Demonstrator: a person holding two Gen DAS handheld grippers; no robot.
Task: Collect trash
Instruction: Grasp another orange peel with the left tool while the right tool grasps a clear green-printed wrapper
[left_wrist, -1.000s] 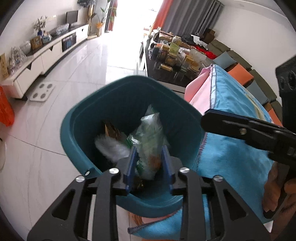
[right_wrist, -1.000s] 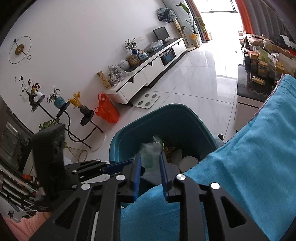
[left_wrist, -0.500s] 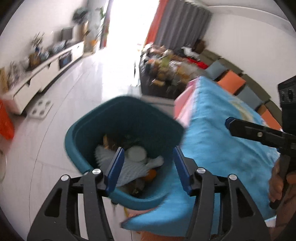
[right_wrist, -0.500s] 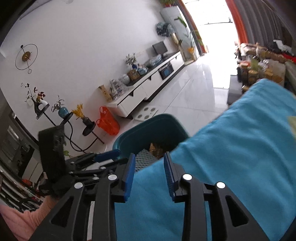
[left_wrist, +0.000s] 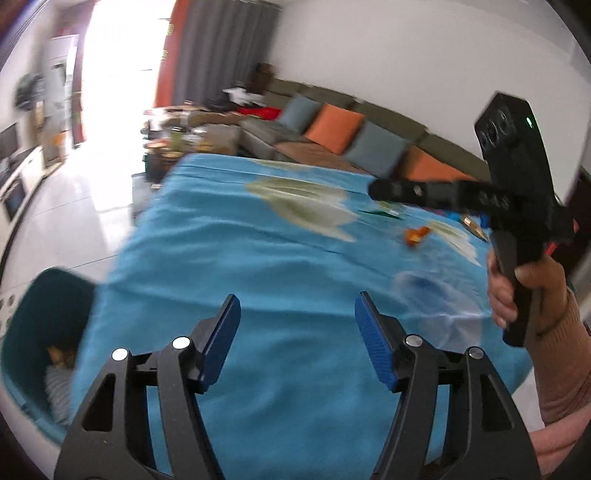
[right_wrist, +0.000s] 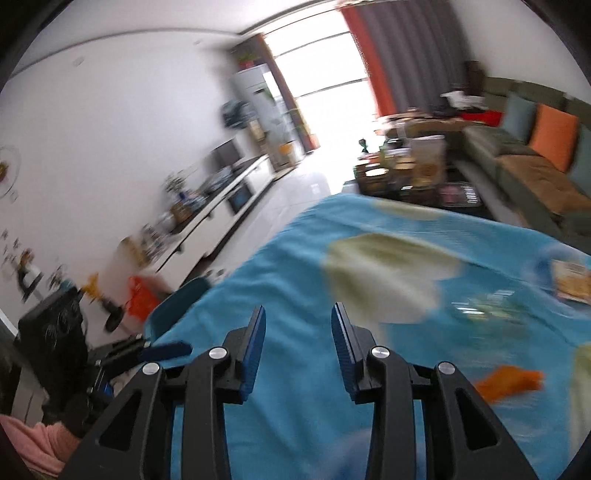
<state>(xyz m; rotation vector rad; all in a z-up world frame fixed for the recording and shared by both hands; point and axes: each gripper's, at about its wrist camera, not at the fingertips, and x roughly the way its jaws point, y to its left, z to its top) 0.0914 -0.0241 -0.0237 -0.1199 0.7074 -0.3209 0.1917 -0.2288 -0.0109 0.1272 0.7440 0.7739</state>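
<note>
My left gripper (left_wrist: 297, 317) is open and empty above the blue cloth-covered table (left_wrist: 258, 258). My right gripper (right_wrist: 298, 328) is open and empty over the same cloth (right_wrist: 295, 266); it also shows in the left wrist view (left_wrist: 380, 192). The teal trash bin (left_wrist: 40, 314) stands at the table's left edge with trash inside; its rim shows in the right wrist view (right_wrist: 177, 299). An orange wrapper (left_wrist: 415, 235) lies on the cloth at the far right; it also shows in the right wrist view (right_wrist: 509, 380). A clear wrapper (right_wrist: 484, 306) and a yellow packet (right_wrist: 572, 282) lie farther right. Both views are blurred.
A cluttered coffee table (left_wrist: 177, 140) stands beyond the cloth. A sofa with orange and grey cushions (left_wrist: 332, 129) runs along the right wall. A white TV cabinet (right_wrist: 221, 214) lines the left wall. An orange bag (right_wrist: 142, 295) sits on the floor near the bin.
Both grippers have opened, dropped the wrapper into the bin, and swung right from the bin to over the table cloth.
</note>
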